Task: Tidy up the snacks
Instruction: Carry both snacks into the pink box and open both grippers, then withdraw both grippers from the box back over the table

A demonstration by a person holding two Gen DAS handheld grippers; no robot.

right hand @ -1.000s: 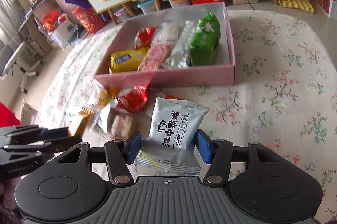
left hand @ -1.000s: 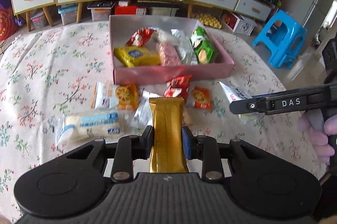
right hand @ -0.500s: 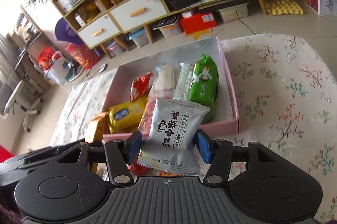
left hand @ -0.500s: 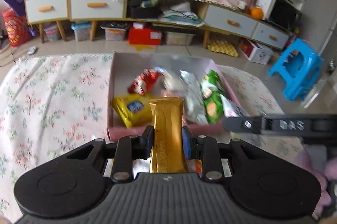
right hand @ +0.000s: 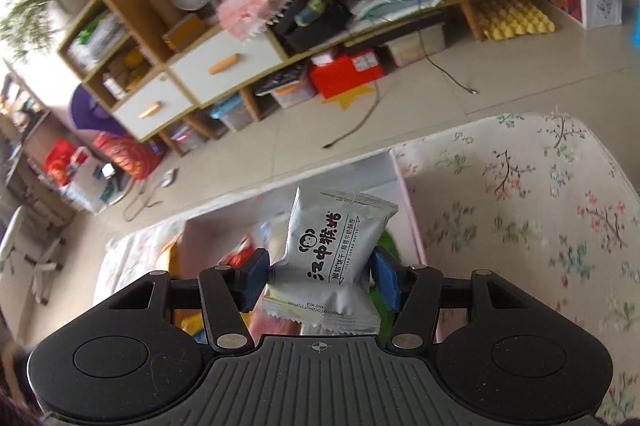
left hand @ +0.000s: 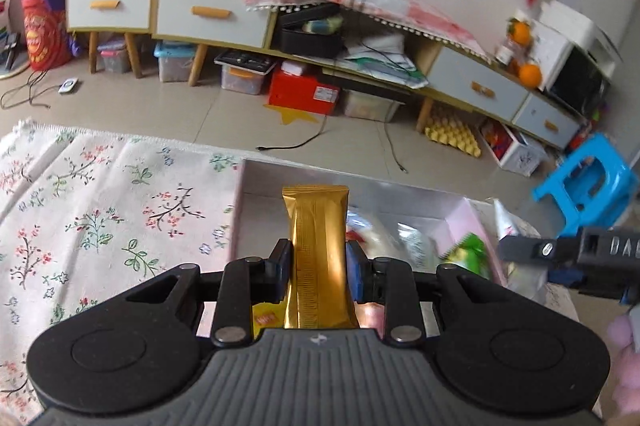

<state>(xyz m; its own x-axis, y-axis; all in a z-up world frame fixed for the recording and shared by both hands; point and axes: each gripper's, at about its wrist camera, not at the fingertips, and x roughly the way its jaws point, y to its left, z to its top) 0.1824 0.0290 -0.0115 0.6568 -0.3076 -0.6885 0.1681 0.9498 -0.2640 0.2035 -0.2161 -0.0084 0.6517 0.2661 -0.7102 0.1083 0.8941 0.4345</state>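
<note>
My left gripper [left hand: 319, 268] is shut on a long gold snack bar [left hand: 318, 246] that stands upright between the blue pads, above the pink box [left hand: 472, 222]. Inside the box lie several packets, among them a green one [left hand: 468, 254] and a yellow one [left hand: 264, 318]. My right gripper [right hand: 320, 280] is shut on a silver-white biscuit packet [right hand: 332, 246] with black print, held over the same pink box [right hand: 412, 222]. The right gripper's side [left hand: 576, 254] shows at the right edge of the left wrist view.
The box sits on a floral tablecloth [left hand: 100, 226] whose far edge [left hand: 120, 137] is close behind it. Beyond are tiled floor, a long low cabinet [left hand: 208, 13] with drawers, a blue stool [left hand: 588, 185] and storage bins. A gloved hand [left hand: 624, 358] shows low right.
Both grippers have moved forward from the loose snacks on the cloth to above the pink box, each still holding its packet. The views have rolled slightly and now show more floor and cabinet.
</note>
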